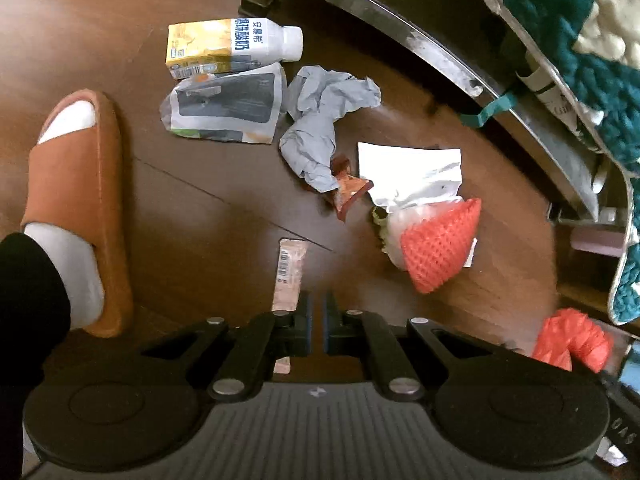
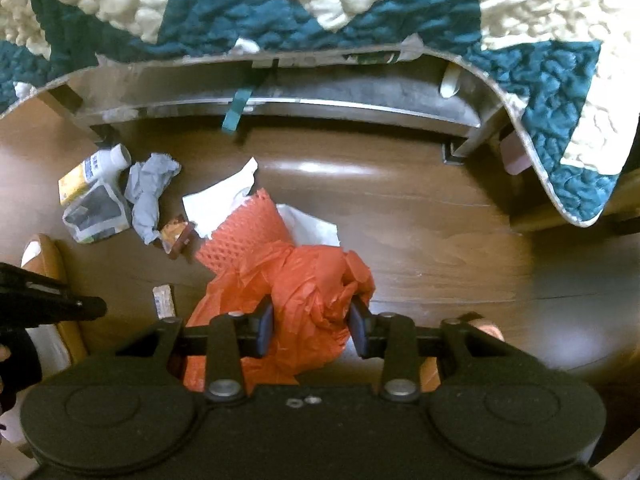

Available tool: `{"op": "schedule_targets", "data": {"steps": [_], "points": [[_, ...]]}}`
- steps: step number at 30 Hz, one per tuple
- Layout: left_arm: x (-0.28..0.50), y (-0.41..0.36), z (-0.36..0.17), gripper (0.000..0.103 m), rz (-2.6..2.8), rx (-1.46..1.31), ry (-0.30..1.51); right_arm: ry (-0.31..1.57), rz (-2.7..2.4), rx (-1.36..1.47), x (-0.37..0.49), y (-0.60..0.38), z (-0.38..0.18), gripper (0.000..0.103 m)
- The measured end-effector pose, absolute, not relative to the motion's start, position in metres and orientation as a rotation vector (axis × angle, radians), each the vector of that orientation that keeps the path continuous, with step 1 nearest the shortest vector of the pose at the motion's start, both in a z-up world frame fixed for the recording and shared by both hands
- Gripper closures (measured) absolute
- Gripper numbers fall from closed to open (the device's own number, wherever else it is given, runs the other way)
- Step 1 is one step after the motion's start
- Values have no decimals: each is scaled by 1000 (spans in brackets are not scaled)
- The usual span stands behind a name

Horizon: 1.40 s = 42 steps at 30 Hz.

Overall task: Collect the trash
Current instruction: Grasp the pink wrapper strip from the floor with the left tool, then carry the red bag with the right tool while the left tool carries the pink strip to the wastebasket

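The right gripper is gripping a crumpled orange plastic bag, its two pads pressing into the bunched film from either side, with the bag hanging down over the brown wooden floor. The left gripper is hovering above the floor with its fingers drawn nearly together, only a thin gap showing between the pads and nothing held; just beneath and ahead of its left finger a slim pink wrapper with a barcode is lying flat on the boards. The remaining trash is lying scattered ahead of the left gripper: a yellow-and-white drink bottle is resting on its side farthest away, touching a flattened grey-and-white pouch just nearer; a crumpled grey paper is lying beside the pouch, its lower end touching a small orange-brown snack wrapper; to the right, a torn white paper is lying against an orange foam fruit net. In the right wrist view the same net is showing just beyond the held bag. A foot in a white sock and brown slipper is standing at the left of the litter. A metal bed frame is running along the far side, with a teal-and-cream quilt draping over it.
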<state>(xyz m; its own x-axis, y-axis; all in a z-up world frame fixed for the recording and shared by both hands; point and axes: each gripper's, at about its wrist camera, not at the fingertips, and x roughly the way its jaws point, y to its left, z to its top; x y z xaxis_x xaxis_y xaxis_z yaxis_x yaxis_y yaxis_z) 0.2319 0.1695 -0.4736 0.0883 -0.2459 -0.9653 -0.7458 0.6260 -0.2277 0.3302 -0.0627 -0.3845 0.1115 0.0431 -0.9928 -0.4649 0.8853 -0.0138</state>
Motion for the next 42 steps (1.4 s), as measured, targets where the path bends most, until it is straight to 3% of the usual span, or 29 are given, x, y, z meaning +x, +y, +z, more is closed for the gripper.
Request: {"op": "schedule_targets", "data": {"steps": [6, 8, 10, 11, 23, 28, 34, 38, 42], "points": [[241, 161, -511, 90, 427, -871, 1535, 1460, 412, -327, 336, -56, -399, 67], [248, 157, -526, 73, 404, -852, 1549, 1466, 424, -326, 338, -53, -404, 67], [253, 153, -540, 32, 398, -808, 1569, 1484, 424, -325, 340, -50, -407, 67], [255, 152, -546, 31, 395, -782, 1565, 1496, 425, -316, 341, -49, -408, 67], [250, 129, -606, 33, 310, -524, 1627, 1525, 466, -295, 340, -36, -407, 67], [246, 128, -615, 51, 336, -534, 1648, 1527, 446, -284, 342, -37, -407, 67], [249, 116, -619, 52, 385, -520, 1659, 1528, 443, -303, 339, -34, -409, 67], [252, 112, -614, 74, 410, -481, 1667, 1514, 445, -326, 338, -32, -410, 67], [252, 117, -610, 78, 421, -504, 1645, 1487, 458, -346, 337, -28, -407, 67]]}}
